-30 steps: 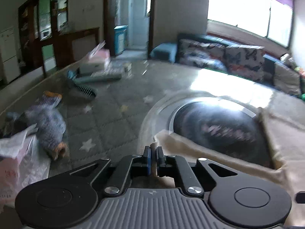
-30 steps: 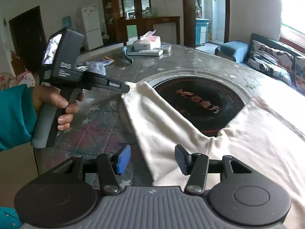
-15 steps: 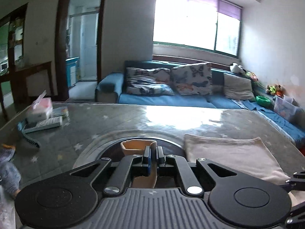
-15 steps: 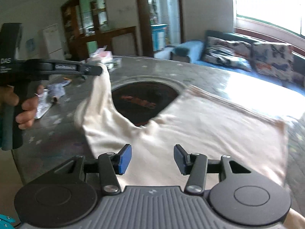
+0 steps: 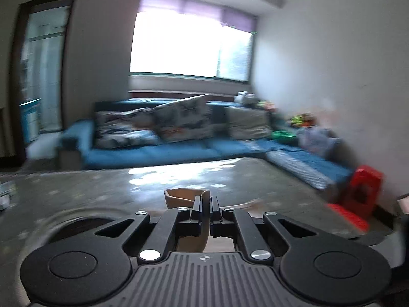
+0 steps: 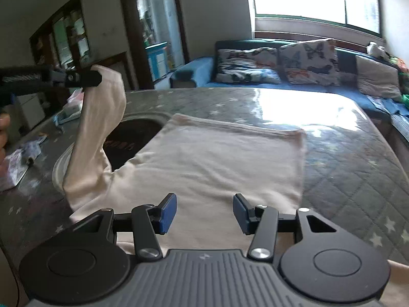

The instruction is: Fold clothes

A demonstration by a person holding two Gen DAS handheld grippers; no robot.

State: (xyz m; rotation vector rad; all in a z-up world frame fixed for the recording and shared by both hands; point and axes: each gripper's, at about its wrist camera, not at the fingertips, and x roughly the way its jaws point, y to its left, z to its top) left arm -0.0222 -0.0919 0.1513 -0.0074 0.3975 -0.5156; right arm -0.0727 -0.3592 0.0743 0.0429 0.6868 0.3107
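A cream long-sleeved shirt lies flat on the grey quilted table. My left gripper is shut on the cuff of its left sleeve. In the right wrist view that gripper holds the sleeve lifted well above the table, the fabric hanging down to the shirt's body. My right gripper is open and empty, hovering low over the near part of the shirt.
A round black inset sits in the table beside the shirt. Tissues, a remote and wrappers lie at the table's left. A blue sofa with cushions stands beyond the table, a red stool to the right.
My left gripper has raised the sleeve cuff and swung it to the right, toward the shirt's body. The right gripper has stayed open and moved further over the shirt.
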